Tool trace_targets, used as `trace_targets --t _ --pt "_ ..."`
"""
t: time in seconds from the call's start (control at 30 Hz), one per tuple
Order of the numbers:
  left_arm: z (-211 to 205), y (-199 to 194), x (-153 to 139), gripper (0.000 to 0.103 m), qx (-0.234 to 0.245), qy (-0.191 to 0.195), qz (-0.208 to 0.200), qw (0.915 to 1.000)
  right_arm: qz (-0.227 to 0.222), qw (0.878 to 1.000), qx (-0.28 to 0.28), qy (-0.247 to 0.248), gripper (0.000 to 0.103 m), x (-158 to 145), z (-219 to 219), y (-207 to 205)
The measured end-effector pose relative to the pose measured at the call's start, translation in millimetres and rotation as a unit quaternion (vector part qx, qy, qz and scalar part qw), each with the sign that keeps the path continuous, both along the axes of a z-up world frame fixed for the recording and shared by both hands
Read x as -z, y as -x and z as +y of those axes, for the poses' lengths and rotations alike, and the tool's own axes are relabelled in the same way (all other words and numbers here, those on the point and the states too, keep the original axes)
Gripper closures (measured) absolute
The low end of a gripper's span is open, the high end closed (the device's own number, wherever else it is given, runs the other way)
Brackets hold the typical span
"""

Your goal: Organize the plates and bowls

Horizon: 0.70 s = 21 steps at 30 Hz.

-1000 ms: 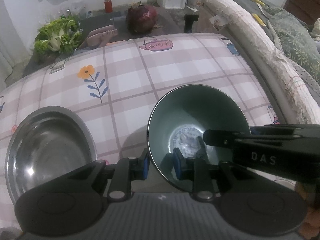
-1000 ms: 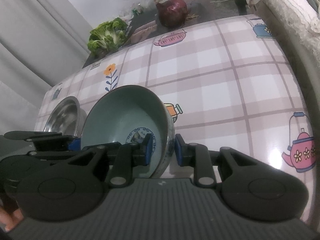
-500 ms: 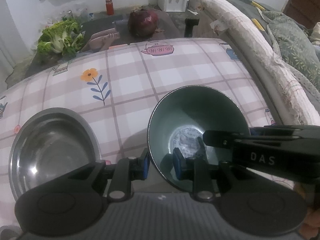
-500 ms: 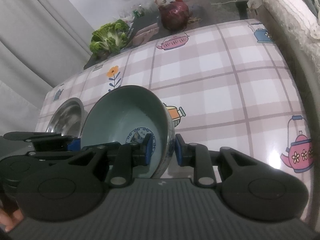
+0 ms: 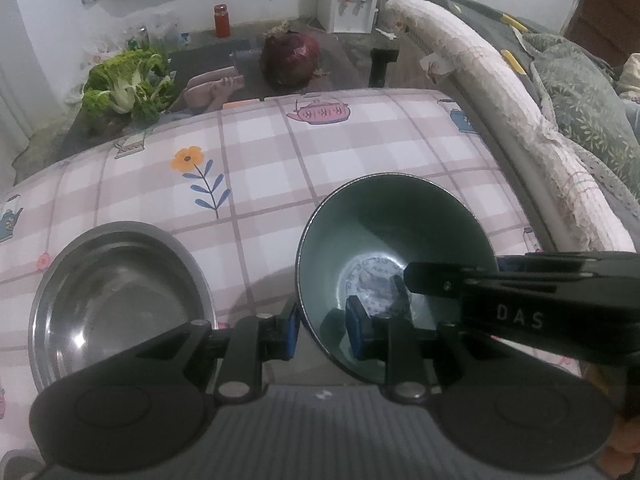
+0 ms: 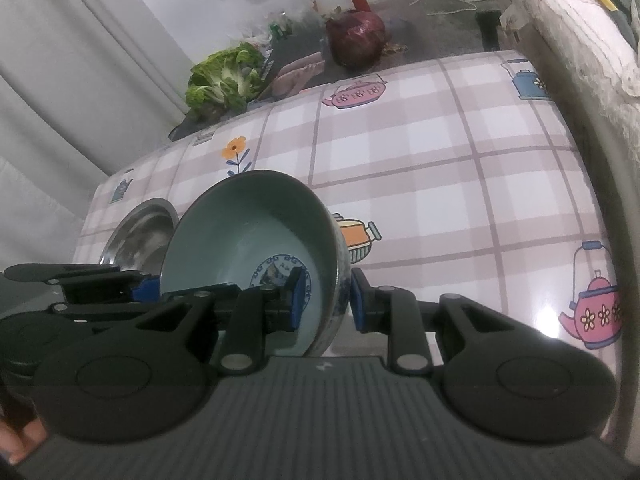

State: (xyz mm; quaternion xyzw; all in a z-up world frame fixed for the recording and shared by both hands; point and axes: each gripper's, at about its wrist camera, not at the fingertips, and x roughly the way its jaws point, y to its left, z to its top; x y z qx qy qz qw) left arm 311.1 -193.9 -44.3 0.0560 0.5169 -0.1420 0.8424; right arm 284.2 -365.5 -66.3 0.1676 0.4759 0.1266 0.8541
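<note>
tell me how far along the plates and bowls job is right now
Nothing looks stacked yet. In hand: the green bowl is gripped on opposite sides of its rim by the left gripper and the right gripper, and sits tilted above the checked tablecloth. Left to do: the steel plate lies alone beside it, so bowl and plate probably have yet to be brought together.

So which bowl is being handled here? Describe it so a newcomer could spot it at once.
On the pink checked tablecloth with teapot prints, near its front edge, two dishes sit side by side. The one meant is the pale green ceramic bowl, with both tongs clamped on its rim. Unlike the shallow steel dish beside it, it is deep, with a blue medallion inside.
</note>
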Motion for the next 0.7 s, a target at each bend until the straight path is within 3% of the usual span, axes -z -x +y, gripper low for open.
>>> trace_targets --t 0.7 --pt "20 11 -24 0.078 -0.016 0.013 -0.015 0.9997 -0.014 1.000 -0.017 0.014 0.080 -27 19 4"
